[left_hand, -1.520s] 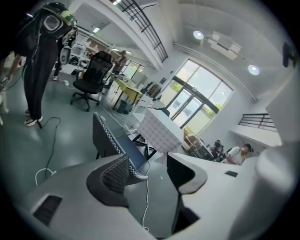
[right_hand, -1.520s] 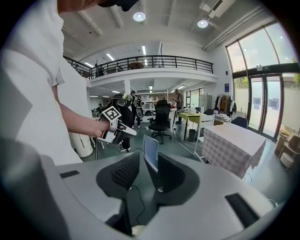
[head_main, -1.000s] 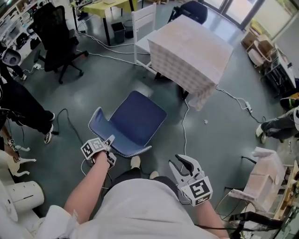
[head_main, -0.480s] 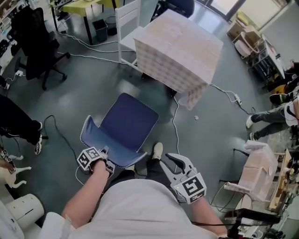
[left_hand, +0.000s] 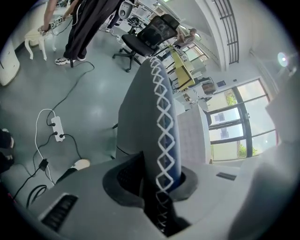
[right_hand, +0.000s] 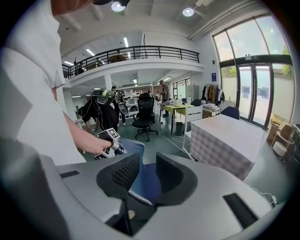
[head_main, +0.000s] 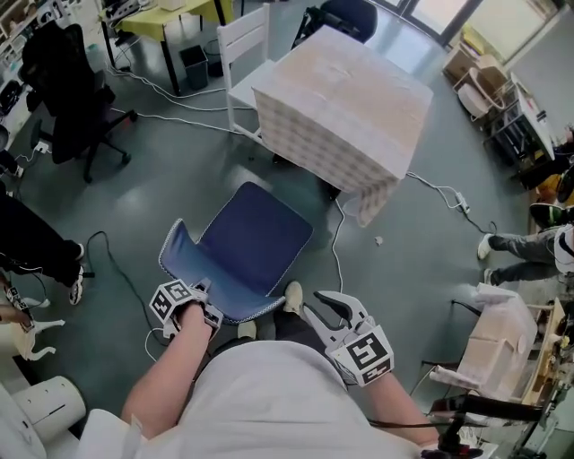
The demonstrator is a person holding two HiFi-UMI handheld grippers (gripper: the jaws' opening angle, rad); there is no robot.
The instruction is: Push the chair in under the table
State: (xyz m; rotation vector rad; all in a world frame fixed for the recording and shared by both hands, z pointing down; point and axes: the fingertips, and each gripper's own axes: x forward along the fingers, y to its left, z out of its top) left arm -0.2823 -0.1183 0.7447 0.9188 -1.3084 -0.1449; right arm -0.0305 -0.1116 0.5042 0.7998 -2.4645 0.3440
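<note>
A view from above of a workshop floor, seen from a person's head. A blue chair (head_main: 256, 238) with white stitching along its edge stands on the grey floor just in front of the person. Its seat faces a table (head_main: 350, 90) draped in a pale checked cloth. The chair is near the table's near corner but not under it, and bare floor shows between them.

The left tool (head_main: 203, 294) grips the near left edge of the chair's back. Its jaws have just been closing, and in the left gripper view both pads press on the stitched rim between them. The right tool (head_main: 321, 309) is at the near right of the chair, close to the seat's edge. Its jaws stand apart and clamp nothing, and its own view shows the blue seat and stitched edge beyond the gap. Whether it touches the chair cannot be told.

The toe of the person's shoe (head_main: 293, 296) shows just under the seat's near edge. A white cable (head_main: 339, 246) runs along the floor to the right of the chair.

A white chair (head_main: 251, 36) stands at the table's far left side. A black office chair (head_main: 67, 63) is at the far left, well apart. A yellow-green desk (head_main: 166, 11) stands at the far edge.
</note>
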